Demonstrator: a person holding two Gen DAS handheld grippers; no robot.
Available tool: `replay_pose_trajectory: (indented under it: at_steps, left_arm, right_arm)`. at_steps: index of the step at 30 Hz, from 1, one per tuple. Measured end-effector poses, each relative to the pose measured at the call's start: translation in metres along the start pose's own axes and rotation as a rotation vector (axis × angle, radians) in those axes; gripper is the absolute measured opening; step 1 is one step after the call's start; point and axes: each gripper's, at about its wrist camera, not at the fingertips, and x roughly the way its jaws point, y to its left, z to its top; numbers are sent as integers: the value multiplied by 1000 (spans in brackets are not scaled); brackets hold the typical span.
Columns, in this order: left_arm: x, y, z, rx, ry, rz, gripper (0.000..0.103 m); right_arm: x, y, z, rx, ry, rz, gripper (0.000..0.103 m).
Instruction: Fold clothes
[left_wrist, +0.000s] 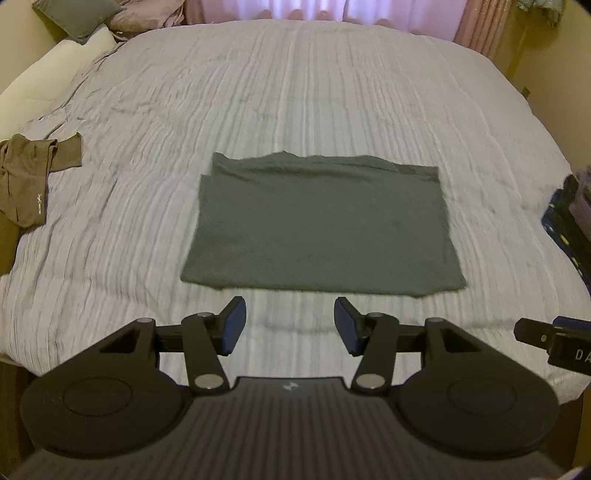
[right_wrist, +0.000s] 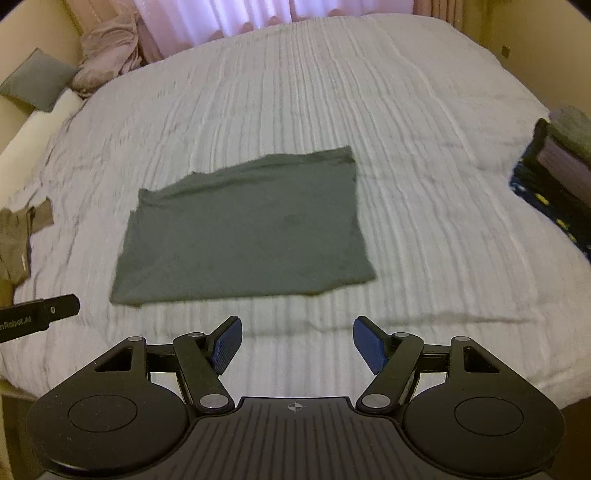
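Note:
A dark green garment (left_wrist: 321, 225) lies folded into a flat rectangle in the middle of the bed, also seen in the right wrist view (right_wrist: 243, 229). My left gripper (left_wrist: 290, 325) hangs above the bed just in front of the garment's near edge, open, with nothing between its blue pads. My right gripper (right_wrist: 297, 345) is open too, empty, above the bedspread nearer than the garment's right corner. Each gripper's finger shows at the edge of the other's view.
A pale ribbed bedspread (left_wrist: 295, 92) covers the bed. A crumpled brown garment (left_wrist: 26, 181) lies at the left edge. A stack of folded clothes (right_wrist: 557, 162) sits at the right edge. Pillows (left_wrist: 55, 70) and a pink heap (right_wrist: 107, 51) lie at the far left, curtains behind.

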Motion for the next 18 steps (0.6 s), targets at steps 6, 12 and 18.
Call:
replay_pose_trajectory:
  at_steps: [6,12,18]
  left_arm:
    - [-29,-26,-38,-32,-17,0,51]
    - [-51,-26,-65,-85,-29,44,52]
    - [-65,-17,-82,-133,-38,78,52]
  right_arm:
    - [-22,-24,-28,-25,9,12,70]
    - [-27,-24,-47,-74,49,46,70]
    - [-33,-11,-52,-130,47,67,70]
